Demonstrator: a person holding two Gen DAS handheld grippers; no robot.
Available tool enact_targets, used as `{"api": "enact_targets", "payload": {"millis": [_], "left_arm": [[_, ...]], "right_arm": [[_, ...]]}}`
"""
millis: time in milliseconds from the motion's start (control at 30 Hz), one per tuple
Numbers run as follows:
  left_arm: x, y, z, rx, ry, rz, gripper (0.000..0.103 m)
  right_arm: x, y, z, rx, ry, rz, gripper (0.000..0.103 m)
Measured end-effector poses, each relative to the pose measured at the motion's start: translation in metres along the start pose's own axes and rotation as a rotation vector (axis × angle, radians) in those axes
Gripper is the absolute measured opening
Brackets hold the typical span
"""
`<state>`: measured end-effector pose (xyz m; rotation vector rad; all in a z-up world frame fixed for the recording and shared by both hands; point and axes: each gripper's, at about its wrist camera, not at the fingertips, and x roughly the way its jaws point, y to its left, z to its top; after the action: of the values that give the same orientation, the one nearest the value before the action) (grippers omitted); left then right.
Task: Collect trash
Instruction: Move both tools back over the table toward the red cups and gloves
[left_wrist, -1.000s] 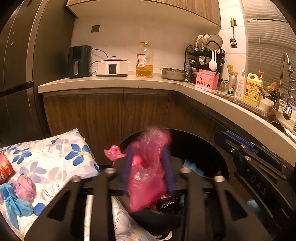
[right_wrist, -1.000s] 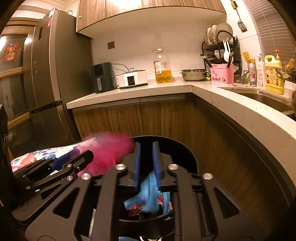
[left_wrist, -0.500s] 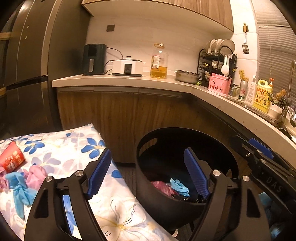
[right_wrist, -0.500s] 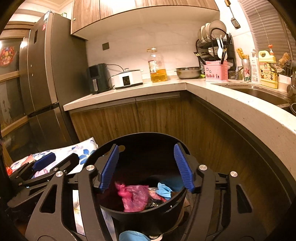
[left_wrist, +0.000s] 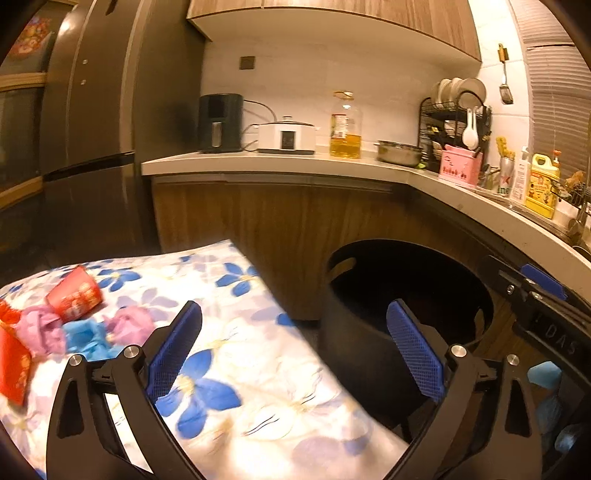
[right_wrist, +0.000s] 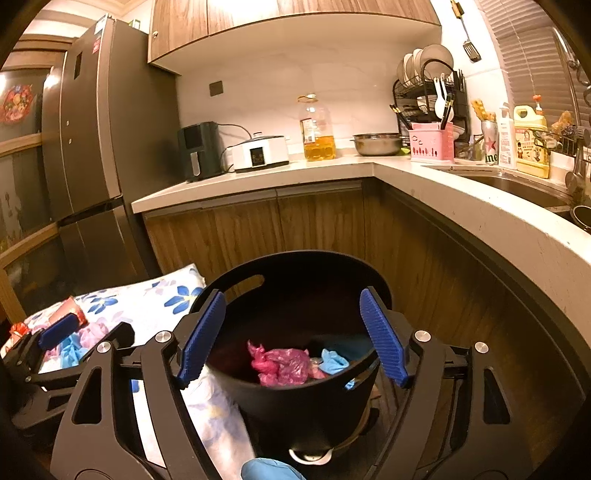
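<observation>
You see warm, dim yellow light from under the cabinets (left_wrist: 332, 29); the floral cloth (left_wrist: 258, 369) is blurred, and fisheye bending darkens every corner.

A black round bin (right_wrist: 295, 398) stands upright beside the floral cloth's right edge; inside lie a crumpled pink bag (right_wrist: 282, 365) and a blue scrap (right_wrist: 334, 361), touching. On the floral cloth (left_wrist: 258, 369), near its left edge, pink wads (left_wrist: 40, 328), a blue wad (left_wrist: 85, 336) and a red packet (left_wrist: 74, 295) lie clustered
</observation>
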<state>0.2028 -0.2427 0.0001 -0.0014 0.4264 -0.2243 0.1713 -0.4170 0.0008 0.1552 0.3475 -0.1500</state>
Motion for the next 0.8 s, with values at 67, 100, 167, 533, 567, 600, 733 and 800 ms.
{"api": "enact_targets", "payload": {"millis": [67, 100, 167, 533, 567, 600, 733, 800], "left_arm": [[-0.007, 0.007, -0.002, -0.012, -0.003, 0.016, 0.097], [-0.011, 0.011, -0.003, -0.017, -0.005, 0.024, 0.097], [-0.019, 0.019, -0.005, -0.027, -0.01, 0.042, 0.097], [-0.057, 0.061, -0.016, -0.064, -0.008, 0.124, 0.097], [-0.061, 0.064, -0.017, -0.065, -0.01, 0.128, 0.097], [-0.063, 0.066, -0.017, -0.065, -0.012, 0.132, 0.097], [-0.076, 0.078, -0.019, -0.073, -0.021, 0.153, 0.097], [-0.081, 0.083, -0.02, -0.078, -0.023, 0.158, 0.097]], "right_arm": [[-0.005, 0.005, -0.003, -0.003, -0.002, 0.003, 0.077], [-0.009, 0.008, -0.005, -0.002, -0.003, 0.004, 0.077], [-0.014, 0.013, -0.007, 0.002, -0.003, 0.013, 0.078], [-0.042, 0.051, -0.021, -0.006, -0.013, 0.04, 0.08], [-0.044, 0.054, -0.022, -0.007, -0.013, 0.042, 0.08], [-0.047, 0.058, -0.024, -0.009, -0.012, 0.046, 0.08], [-0.055, 0.071, -0.03, -0.02, -0.007, 0.061, 0.08], [-0.059, 0.078, -0.032, -0.025, -0.007, 0.066, 0.08]]}}
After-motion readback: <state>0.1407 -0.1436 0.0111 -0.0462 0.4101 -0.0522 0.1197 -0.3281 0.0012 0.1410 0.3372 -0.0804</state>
